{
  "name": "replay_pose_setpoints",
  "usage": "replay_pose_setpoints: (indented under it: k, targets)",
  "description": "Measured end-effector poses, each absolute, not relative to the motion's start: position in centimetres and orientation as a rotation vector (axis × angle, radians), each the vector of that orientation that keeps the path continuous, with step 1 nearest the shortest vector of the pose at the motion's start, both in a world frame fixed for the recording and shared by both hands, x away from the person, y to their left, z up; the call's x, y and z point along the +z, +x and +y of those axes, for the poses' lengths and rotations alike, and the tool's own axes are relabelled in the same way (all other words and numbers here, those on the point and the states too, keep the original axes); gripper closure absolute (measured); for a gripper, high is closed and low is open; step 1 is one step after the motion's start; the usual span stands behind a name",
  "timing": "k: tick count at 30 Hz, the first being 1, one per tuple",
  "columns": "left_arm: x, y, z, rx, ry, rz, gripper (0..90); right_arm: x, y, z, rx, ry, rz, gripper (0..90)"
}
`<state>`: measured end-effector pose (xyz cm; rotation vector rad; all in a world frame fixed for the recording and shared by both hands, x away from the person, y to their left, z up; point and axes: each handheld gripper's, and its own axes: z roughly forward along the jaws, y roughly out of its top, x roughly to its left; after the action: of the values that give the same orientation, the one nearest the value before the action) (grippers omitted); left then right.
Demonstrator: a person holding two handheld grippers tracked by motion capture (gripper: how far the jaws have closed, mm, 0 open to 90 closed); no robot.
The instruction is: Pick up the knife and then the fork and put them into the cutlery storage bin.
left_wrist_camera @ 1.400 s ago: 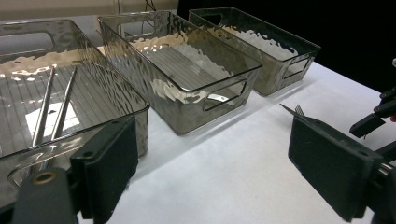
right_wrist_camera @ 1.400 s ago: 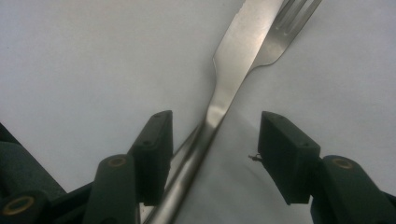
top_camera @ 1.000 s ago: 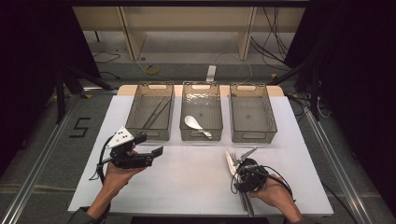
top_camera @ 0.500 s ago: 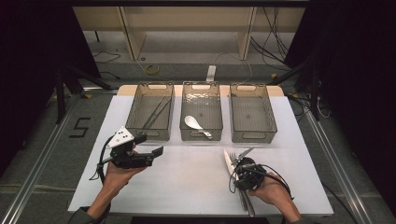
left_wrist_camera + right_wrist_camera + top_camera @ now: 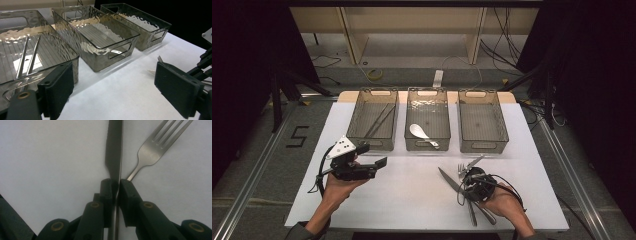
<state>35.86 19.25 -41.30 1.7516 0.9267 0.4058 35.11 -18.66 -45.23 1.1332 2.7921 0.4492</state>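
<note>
A table knife [image 5: 448, 178] lies on the white table top with a fork [image 5: 472, 163] beside it at the front right. My right gripper [image 5: 473, 186] points down over them. In the right gripper view its jaws have just been closing and the gripper [image 5: 116, 186] now pinches the knife [image 5: 114, 147] at its neck; the fork [image 5: 155, 145] lies just to the right, untouched. My left gripper [image 5: 373, 155] hovers at the front left, held level and open, with nothing between its pads [image 5: 57, 87].
Three clear bins stand in a row at the back: the left bin [image 5: 353, 117] holds two thin metal sticks [image 5: 27, 56], the middle bin [image 5: 428, 146] a white spoon [image 5: 419, 131], the right bin [image 5: 503, 120] nothing. The table's front edge lies close to both hands.
The right gripper's jaws have drawn in around the knife. Neither hand has shifted, and the left gripper stays open.
</note>
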Motion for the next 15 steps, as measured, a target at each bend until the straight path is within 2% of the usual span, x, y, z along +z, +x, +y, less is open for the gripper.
replay_pose_setpoints:
  k: [15]
  targets:
    - [-41.3,35.89,19.19,0.405,1.753,0.924,15.5,-45.09,34.42,-17.58,0.349,1.011,2.795,81.1]
